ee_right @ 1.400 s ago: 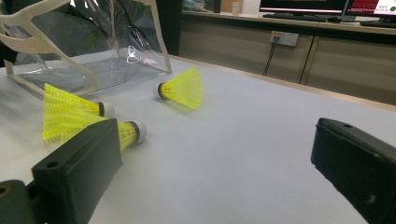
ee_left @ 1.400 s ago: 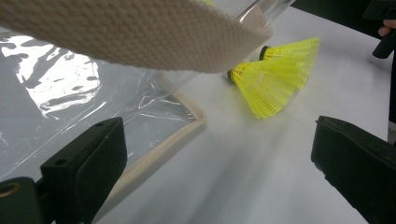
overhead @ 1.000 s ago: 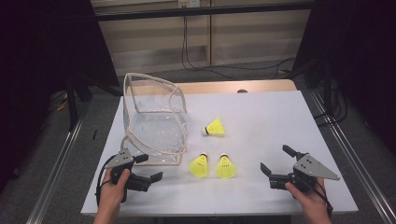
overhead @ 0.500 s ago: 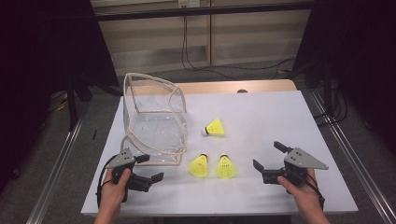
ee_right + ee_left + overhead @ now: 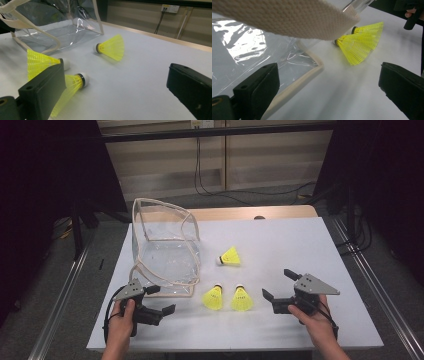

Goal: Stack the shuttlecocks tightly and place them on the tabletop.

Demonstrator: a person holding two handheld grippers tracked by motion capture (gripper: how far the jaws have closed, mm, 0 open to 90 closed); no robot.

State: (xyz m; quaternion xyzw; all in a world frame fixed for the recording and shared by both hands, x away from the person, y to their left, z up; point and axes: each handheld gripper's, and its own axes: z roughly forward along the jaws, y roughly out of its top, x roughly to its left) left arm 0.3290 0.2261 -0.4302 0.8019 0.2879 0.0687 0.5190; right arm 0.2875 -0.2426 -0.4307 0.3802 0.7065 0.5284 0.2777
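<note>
Three yellow plastic shuttlecocks are laid out on the white table (image 5: 300,250): the nearest shuttlecock (image 5: 241,298) just left of the right gripper (image 5: 280,290), its neighbour (image 5: 213,297) beside it, and the far shuttlecock (image 5: 231,256) near the clear bag (image 5: 165,250). Both the right gripper and the left gripper (image 5: 164,301) are held wide open, nothing gripped. These things are probably feather-light, and the mesh skirt is likely crushed easily, so the firm cork end is best pinched, gently. The bag looks floppy; its cloth trim is the better hold.
</note>
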